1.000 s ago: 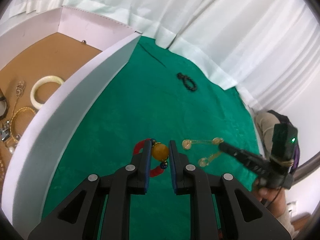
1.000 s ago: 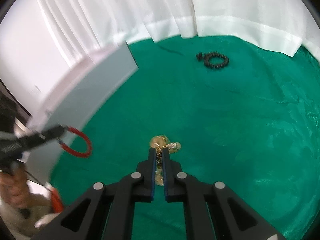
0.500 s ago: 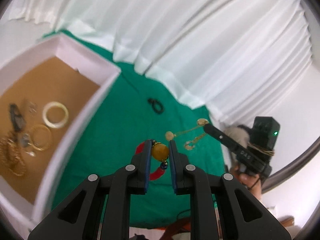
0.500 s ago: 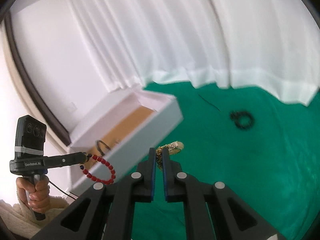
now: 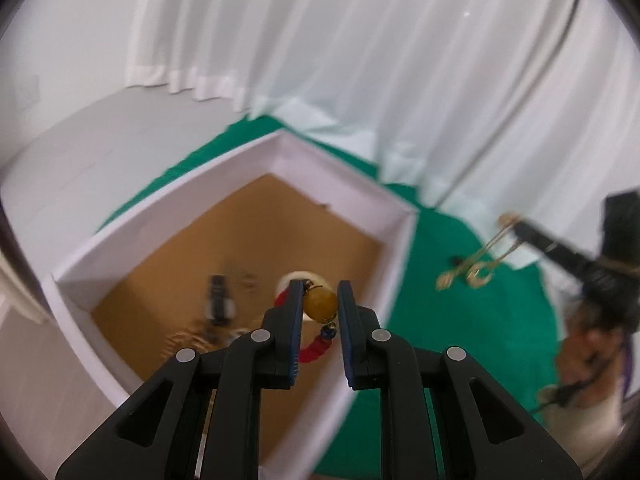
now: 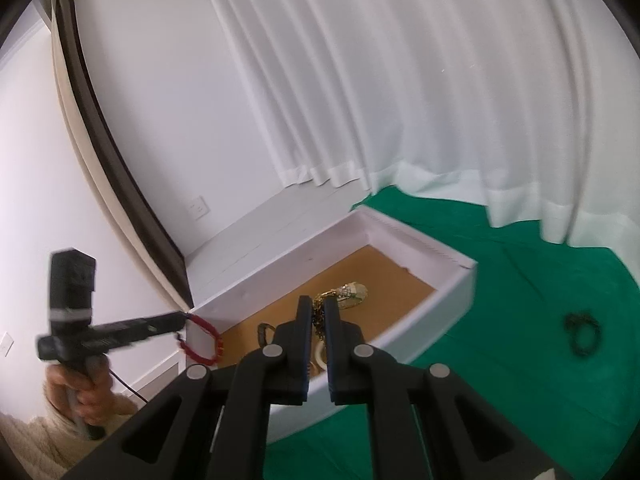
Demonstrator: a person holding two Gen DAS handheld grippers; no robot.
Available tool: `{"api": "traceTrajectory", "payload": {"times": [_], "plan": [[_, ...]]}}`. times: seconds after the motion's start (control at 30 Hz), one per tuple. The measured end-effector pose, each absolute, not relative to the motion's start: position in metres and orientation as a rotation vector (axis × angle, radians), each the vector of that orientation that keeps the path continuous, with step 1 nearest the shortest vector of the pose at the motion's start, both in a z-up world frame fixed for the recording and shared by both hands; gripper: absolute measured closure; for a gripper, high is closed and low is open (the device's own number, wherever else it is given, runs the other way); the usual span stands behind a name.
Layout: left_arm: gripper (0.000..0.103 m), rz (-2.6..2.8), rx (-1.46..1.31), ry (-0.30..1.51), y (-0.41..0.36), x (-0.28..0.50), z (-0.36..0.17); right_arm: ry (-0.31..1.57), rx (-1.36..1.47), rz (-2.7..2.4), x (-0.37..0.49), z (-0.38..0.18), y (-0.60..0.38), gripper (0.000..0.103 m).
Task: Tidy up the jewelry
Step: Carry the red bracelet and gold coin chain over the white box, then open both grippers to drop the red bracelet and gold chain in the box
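White curtains (image 6: 400, 100) hang behind the green cloth surface (image 6: 500, 360), and a black beaded bracelet (image 6: 582, 332) lies alone on the cloth at about three o'clock from the white box (image 6: 432, 320) in the right wrist view. Nothing stands between either gripper and the open box top.

The box has a brown floor (image 5: 248, 240); on it lie a cream bangle (image 5: 296, 280), a dark blurred piece (image 5: 218, 300) and some gold chain (image 5: 184, 344), too smeared to tell apart further.

The left gripper (image 5: 319, 300) has its jaws clamped on the amber bead of a red bracelet (image 5: 316, 348), held over the box; the red loop droops toward six o'clock. The right gripper (image 6: 316, 312) has its jaws pressed together on gold earrings (image 6: 348, 292), which hang over the box floor; from the left wrist view their long stems (image 5: 476, 268) trail toward seven o'clock.
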State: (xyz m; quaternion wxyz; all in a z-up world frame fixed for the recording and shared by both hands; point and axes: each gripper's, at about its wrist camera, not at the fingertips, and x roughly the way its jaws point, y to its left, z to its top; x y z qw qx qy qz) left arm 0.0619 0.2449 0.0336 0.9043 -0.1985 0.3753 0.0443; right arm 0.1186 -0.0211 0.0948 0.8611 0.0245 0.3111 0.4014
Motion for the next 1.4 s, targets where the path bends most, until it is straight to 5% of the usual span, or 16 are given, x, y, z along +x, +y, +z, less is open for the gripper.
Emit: {"api": "traceTrajectory", "payload": {"times": [0.83, 0.87, 0.97, 1.4], "plan": [[0.084, 0.126, -0.321, 0.993, 0.219, 0.148, -0.070, 0.919, -0.190, 0.647, 0.261, -0.037, 0.074, 0.094], [0.075, 0.134, -0.314, 0.988, 0.219, 0.145, -0.068, 0.922, -0.191, 0.635, 0.262, -0.038, 0.073, 0.090], [0.025, 0.198, -0.278, 0.924, 0.215, 0.134, -0.056, 0.905, -0.186, 0.595, 0.259, -0.036, 0.067, 0.047], [0.020, 0.276, -0.141, 0.798, 0.194, 0.103, -0.018, 0.827, -0.188, 0.523, 0.210, -0.024, 0.037, 0.040]]}}
